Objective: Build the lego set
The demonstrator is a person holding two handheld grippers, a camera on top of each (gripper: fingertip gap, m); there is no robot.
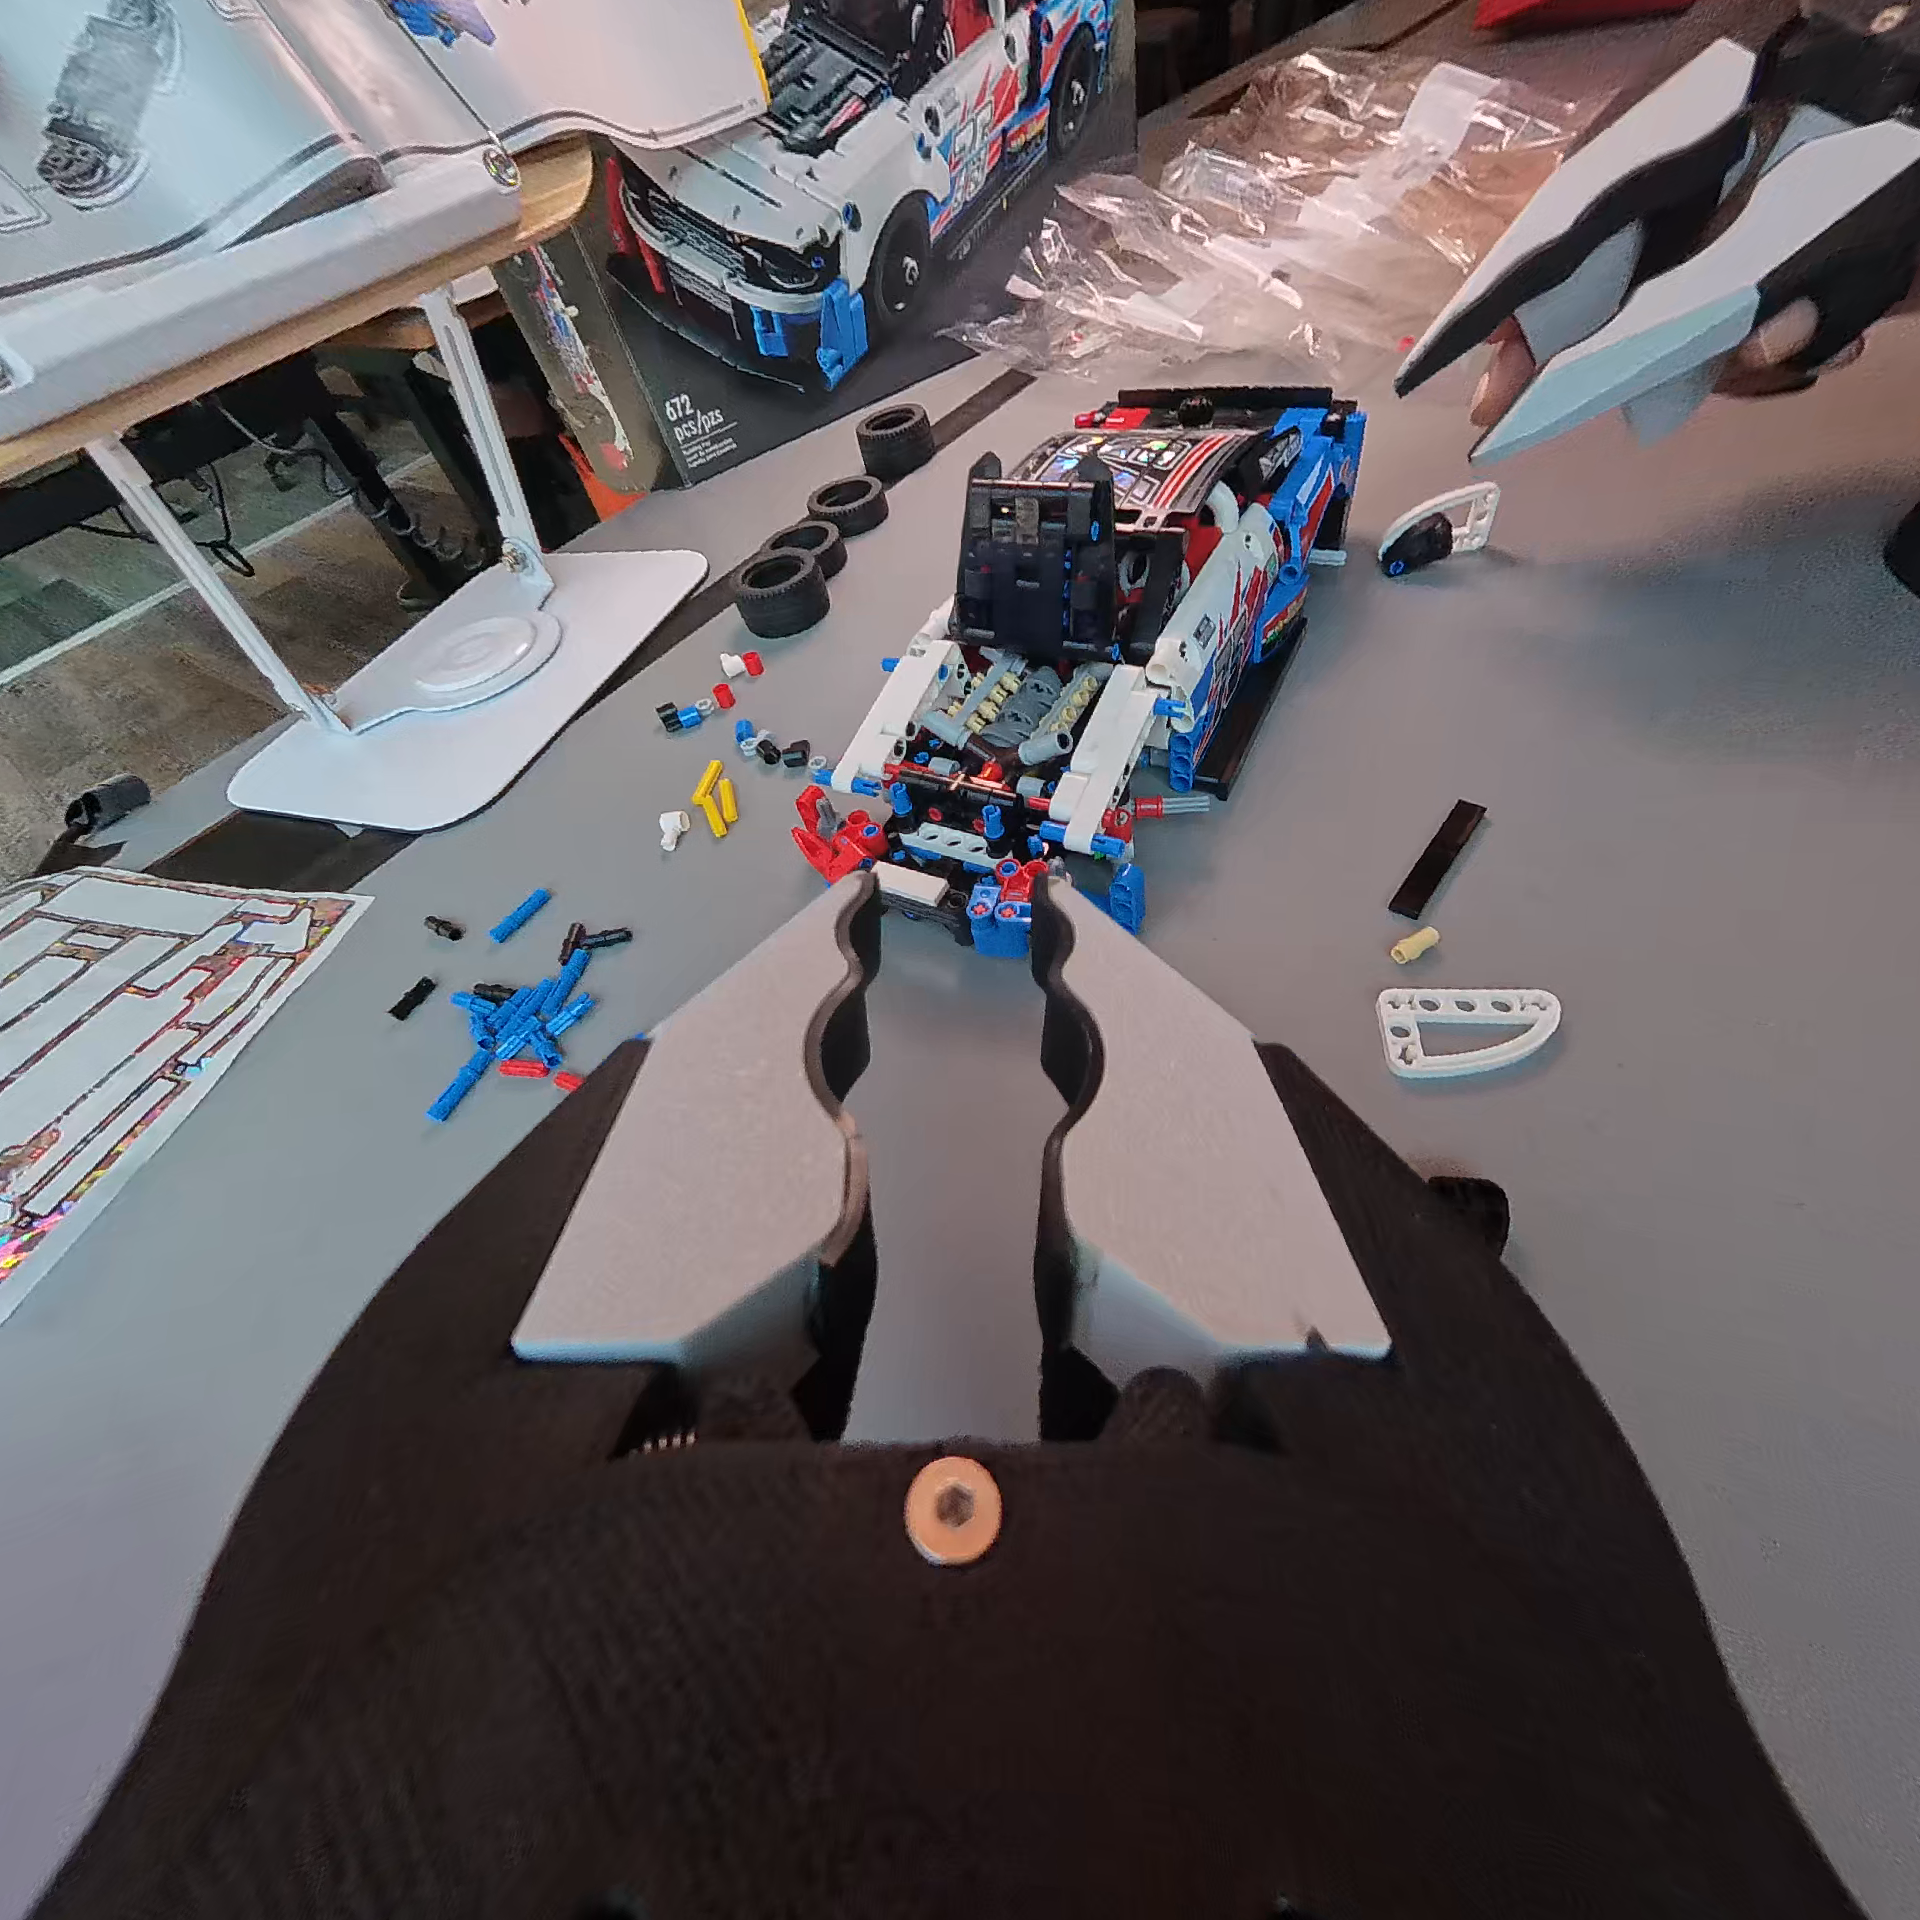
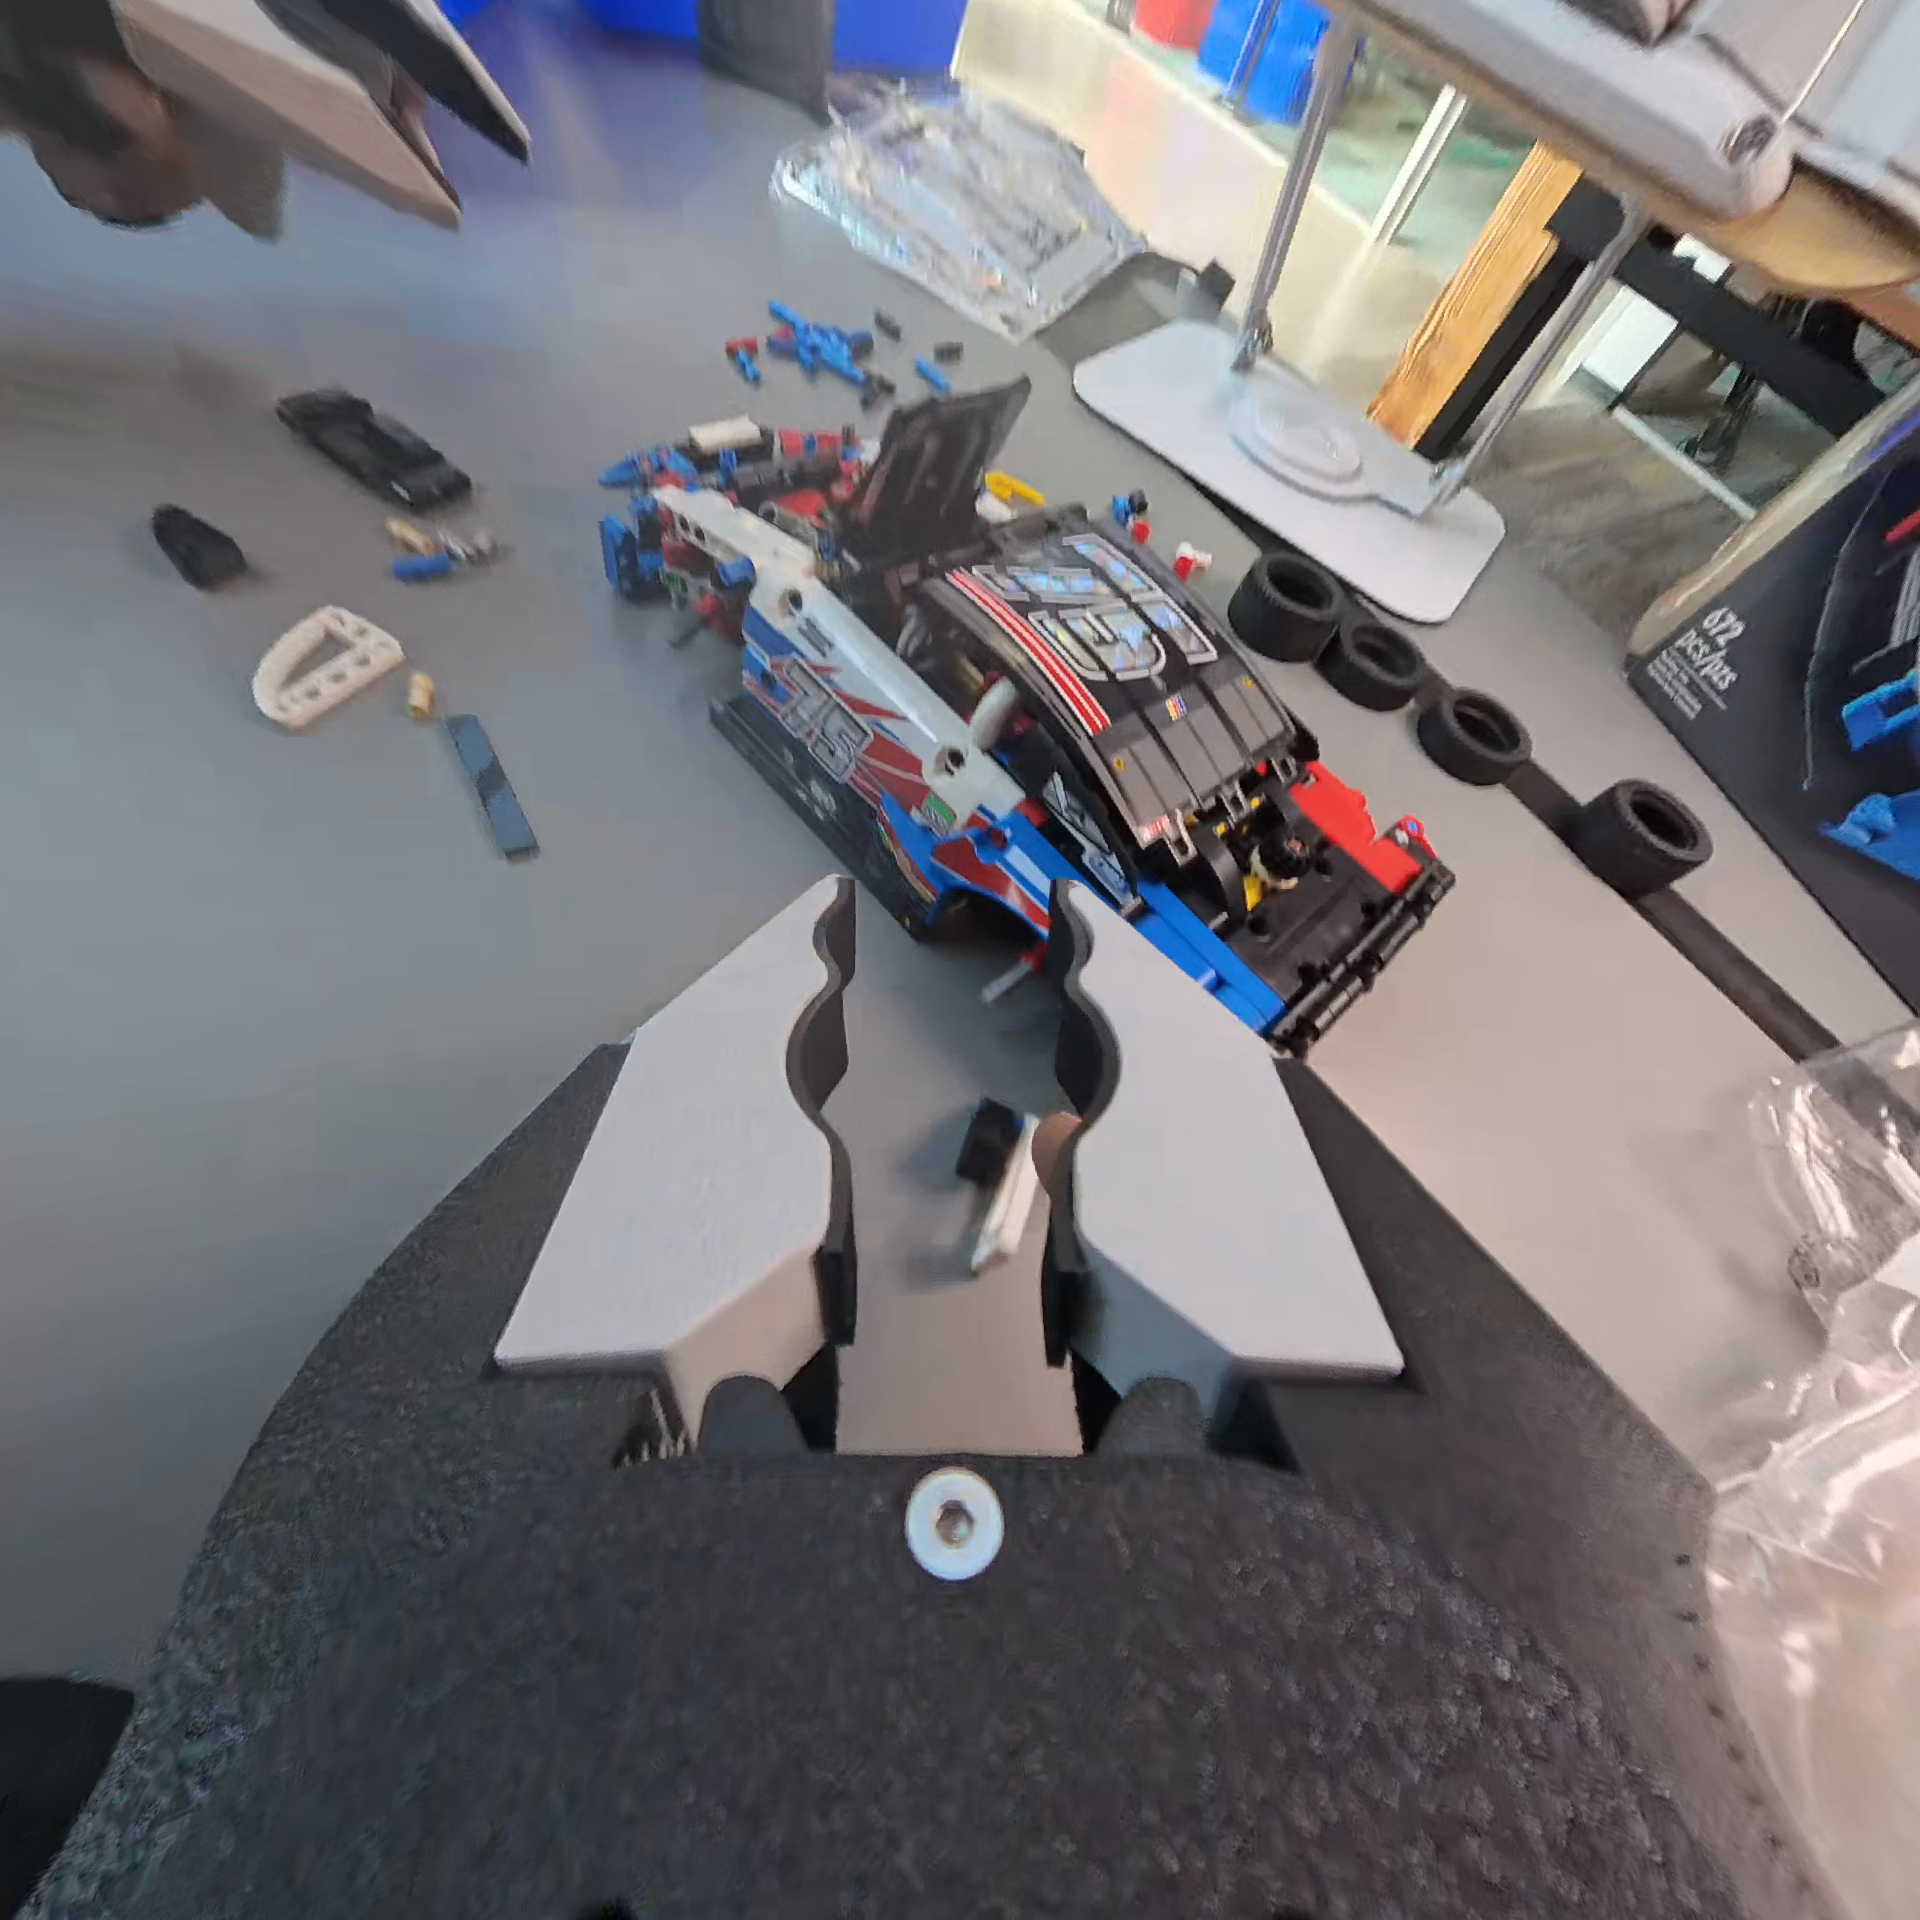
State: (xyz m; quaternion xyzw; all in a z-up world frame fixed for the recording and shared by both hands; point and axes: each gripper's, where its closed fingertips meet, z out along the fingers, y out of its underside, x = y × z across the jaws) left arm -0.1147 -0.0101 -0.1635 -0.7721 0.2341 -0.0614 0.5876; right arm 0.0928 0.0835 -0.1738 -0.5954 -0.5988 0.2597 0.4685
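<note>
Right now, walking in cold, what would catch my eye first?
Probably the half-built race car in blue, white and red at the middle of the grey table, its black hood tipped up. To its left stand four black tyres in a row, with small loose pieces scattered nearer. The left tongs hang open at its nose.

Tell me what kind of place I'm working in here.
Probably a workshop or office bench set up for model building: a grey table with a half-built toy car, loose tyres and an instruction booklet on a stand.
</note>
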